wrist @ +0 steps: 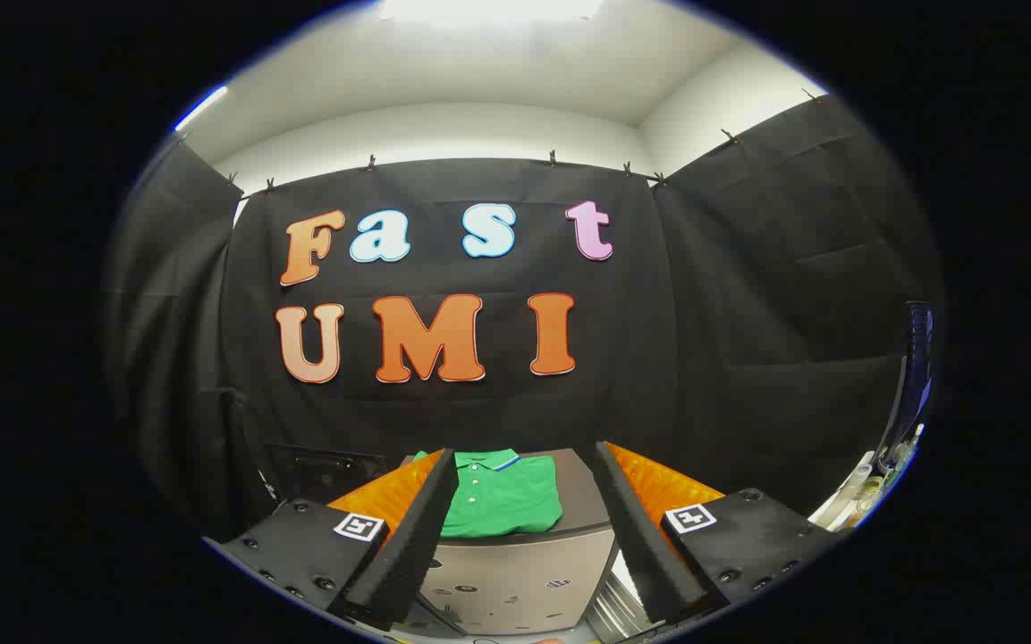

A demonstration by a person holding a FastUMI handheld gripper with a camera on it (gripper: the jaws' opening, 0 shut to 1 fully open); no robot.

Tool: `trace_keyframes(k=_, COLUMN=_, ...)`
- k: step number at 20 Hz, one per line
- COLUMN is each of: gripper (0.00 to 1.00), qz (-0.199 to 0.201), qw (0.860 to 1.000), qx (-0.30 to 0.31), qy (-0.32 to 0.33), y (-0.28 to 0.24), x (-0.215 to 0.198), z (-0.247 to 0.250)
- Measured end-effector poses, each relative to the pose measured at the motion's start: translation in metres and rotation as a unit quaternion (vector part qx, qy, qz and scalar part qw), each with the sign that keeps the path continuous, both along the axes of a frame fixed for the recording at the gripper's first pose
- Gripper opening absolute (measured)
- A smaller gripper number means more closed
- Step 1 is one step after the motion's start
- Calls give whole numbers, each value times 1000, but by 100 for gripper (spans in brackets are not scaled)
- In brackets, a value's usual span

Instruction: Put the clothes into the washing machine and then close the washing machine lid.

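The claw (524, 465) stands wide open, its two fingers (417, 528) spread well apart and holding nothing. Beyond the fingertips, seen through the gap between them, a folded green polo shirt with a buttoned placket and a blue-and-white trimmed collar (502, 496) lies flat on the grey top of a boxy silver-grey washing machine (515, 577). The shirt sits nearer the left finger than the right one, with bare grey lid showing between it and the right finger. The machine's pale front panel, dotted with small dark marks, drops away below the shirt, between the finger bases. Black cloth hangs behind the machine.
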State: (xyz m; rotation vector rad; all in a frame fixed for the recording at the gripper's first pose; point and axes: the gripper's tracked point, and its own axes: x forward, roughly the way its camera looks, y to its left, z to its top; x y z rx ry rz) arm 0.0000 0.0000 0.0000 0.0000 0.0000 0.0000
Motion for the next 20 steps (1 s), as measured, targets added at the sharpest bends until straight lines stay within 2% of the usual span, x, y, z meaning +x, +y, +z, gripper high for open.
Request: trace_keyframes(k=20, gripper=98, qz=-1, qw=1000, qx=-8, qy=-5, y=7, x=4, z=9)
